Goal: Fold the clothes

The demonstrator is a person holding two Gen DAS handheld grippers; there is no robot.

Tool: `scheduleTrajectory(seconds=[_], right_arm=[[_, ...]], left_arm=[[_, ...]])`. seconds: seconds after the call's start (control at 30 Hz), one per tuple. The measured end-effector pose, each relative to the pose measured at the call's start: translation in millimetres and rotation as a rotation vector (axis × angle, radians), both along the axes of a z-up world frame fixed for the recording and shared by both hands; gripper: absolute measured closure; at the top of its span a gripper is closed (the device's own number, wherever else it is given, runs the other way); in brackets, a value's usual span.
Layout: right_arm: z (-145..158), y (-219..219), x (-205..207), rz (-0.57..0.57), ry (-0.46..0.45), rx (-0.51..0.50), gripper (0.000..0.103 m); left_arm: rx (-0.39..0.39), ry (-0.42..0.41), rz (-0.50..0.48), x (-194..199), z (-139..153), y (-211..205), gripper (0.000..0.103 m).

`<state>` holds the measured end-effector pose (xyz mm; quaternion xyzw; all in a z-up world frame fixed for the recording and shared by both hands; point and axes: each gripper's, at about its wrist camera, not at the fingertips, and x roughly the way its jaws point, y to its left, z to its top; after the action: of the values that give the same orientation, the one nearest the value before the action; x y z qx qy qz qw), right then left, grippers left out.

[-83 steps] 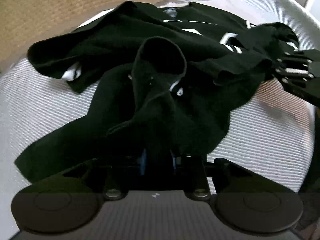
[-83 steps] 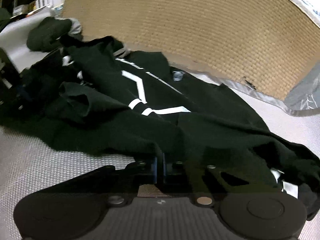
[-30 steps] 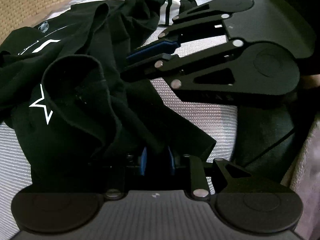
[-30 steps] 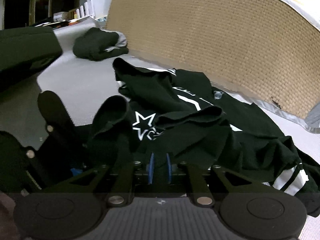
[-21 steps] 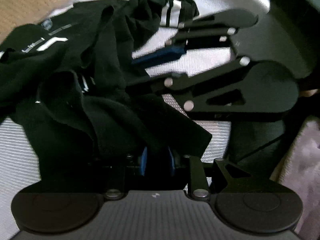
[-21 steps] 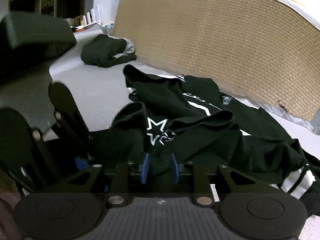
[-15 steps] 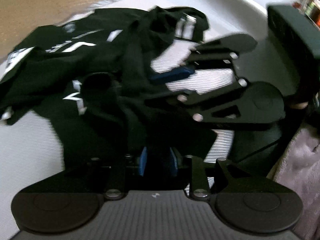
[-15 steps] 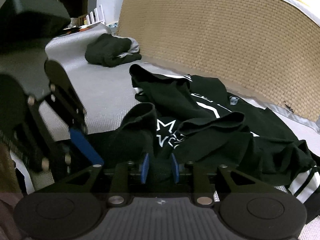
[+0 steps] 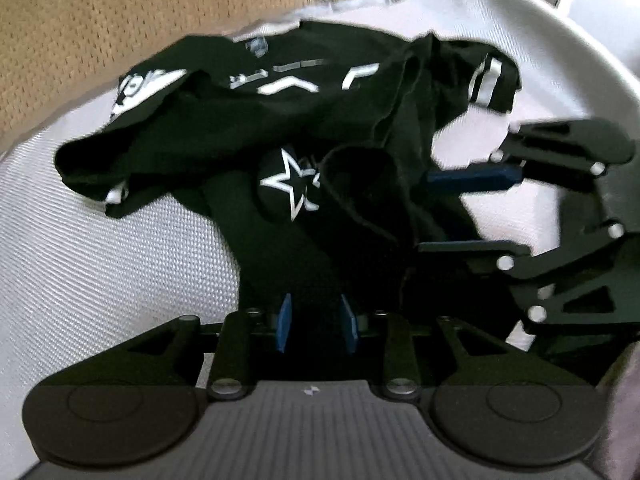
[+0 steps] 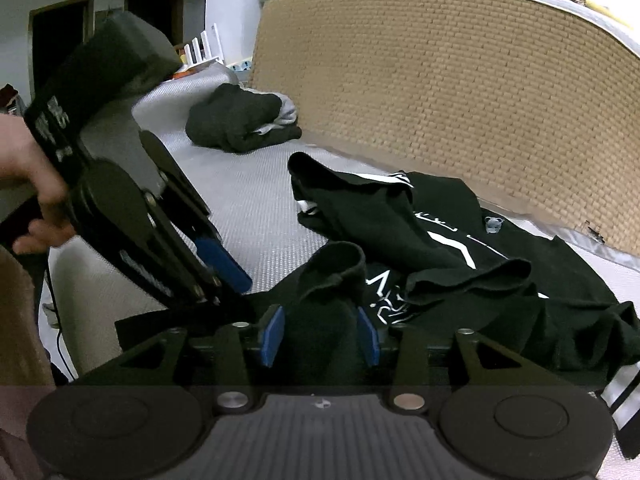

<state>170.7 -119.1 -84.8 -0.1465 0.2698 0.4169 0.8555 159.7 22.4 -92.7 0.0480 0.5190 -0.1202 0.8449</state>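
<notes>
Both tools are now standing wider apart at the pads than half a second ago, and the black garment has spread out flatter on the bed since the earliest frames.

From the left wrist view, the left tool (image 9: 315,322) is sitting with its blue pads parted, a band of the black garment (image 9: 280,128) running down between them; the cloth is filling the gap, but whether the pads are pressing it cannot be told. A white star print (image 9: 289,184) is showing on a bulge of fabric just ahead of the tool. The garment is lying crumpled across the grey bed (image 9: 100,264), reaching toward the woven headboard (image 9: 120,20). On the right of this view, the right tool (image 9: 464,212) is coming in sideways, its two blue fingers held clearly apart with cloth lying between and around them.

From the right wrist view, the right tool (image 10: 319,336) is showing its pads spread wide, a hump of black cloth rising between them without visible pinching. The left tool (image 10: 228,276) is angling down at the left, gripped by a hand (image 10: 28,184), its tip touching the garment's near edge. A second dark bundle of clothes (image 10: 240,120) is resting well apart, farther up the bed beside the headboard.
</notes>
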Motion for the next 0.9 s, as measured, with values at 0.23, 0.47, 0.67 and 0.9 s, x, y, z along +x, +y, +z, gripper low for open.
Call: scheduleTrajectory(seconds=[0.23, 0.47, 0.67, 0.9], right_arm=[[-2.7, 17.7, 2.1, -0.02, 0.019, 0.001, 0.049], [-19.5, 38.6, 25.2, -0.102, 0.021, -0.082, 0.048], [-27.3, 32.4, 38.3, -0.138, 0.053, -0.102, 0.084], [-8.2, -6.6, 26.6, -0.207, -0.043, -0.106, 0.093]], left_arm=[[0.041, 0.052, 0.002, 3.5, -22.4, 0.9, 0.072], [0.06, 0.069, 0.002, 3.0, -33.3, 1.7, 0.071], [0.098, 0.064, -0.017, 0.0, -34.8, -4.8, 0.071], [0.083, 0.064, -0.019, -2.6, -34.7, -3.4, 0.07]])
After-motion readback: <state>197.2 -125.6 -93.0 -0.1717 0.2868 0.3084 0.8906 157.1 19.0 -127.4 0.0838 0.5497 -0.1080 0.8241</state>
